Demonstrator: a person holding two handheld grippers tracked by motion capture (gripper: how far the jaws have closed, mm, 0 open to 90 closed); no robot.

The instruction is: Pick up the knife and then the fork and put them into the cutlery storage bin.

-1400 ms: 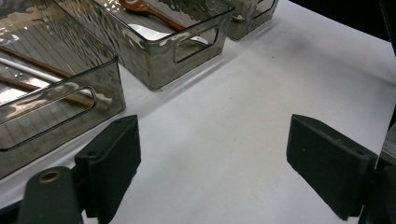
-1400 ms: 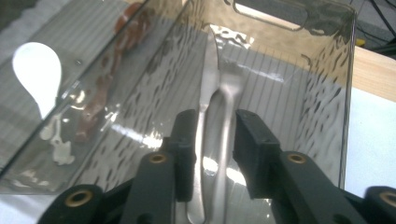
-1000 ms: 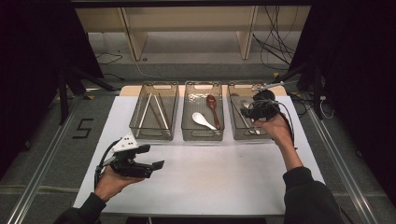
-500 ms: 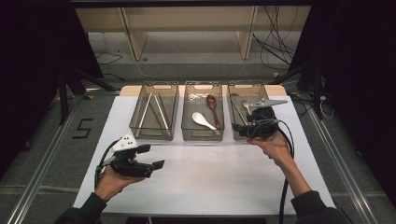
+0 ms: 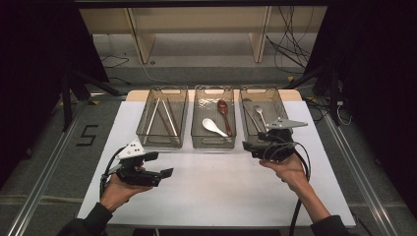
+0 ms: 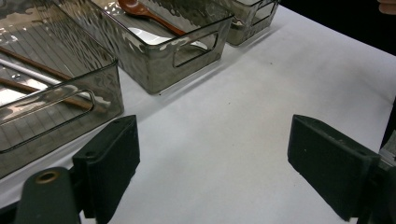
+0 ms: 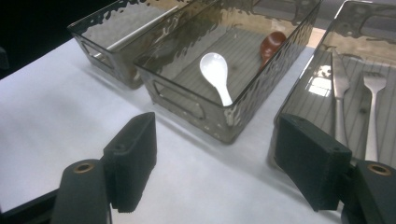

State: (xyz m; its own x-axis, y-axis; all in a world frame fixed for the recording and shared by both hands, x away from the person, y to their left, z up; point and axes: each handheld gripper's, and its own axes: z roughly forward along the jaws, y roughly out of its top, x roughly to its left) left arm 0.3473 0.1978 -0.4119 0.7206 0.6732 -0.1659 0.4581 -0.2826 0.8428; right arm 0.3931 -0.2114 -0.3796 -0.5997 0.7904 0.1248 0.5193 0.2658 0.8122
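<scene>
The left claw [image 5: 164, 164], low at the left of the high view, is released, its two black jaws spread wide with nothing but white desk [image 5: 221, 196] between them; in the left gripper view [image 6: 212, 163] both jaws are cut off by the bottom edge. The right claw [image 5: 247, 149], right of centre in the high view, is likewise released and empty, and it sits just at the near end of the right bin [image 5: 280, 105], hiding that bin's near wall from above (whether it touches the bin is hard to tell). Its own view [image 7: 215, 158] shows the gap between the jaws resting over bare desk in front of the middle bin [image 5: 196, 118]. The hands [image 5: 115, 189] holding the grippers enter from the bottom edge, sleeves cut off by the frame. Three smoky clear bins stand in a row across the upper centre of the desk. The left bin [image 5: 142, 123] holds long thin sticks [image 5: 156, 117], probably chopsticks, though the rippled wall blurs them in the left gripper view. The middle bin holds a white spoon [image 7: 215, 74] and a brown spoon [image 7: 272, 43], the latter partly hidden behind the bin's far wall in the right gripper view. The right bin holds a fork [image 7: 373, 109] and a second metal piece [image 7: 340, 88], perhaps a knife, its lower end hidden by the right jaw.
</scene>
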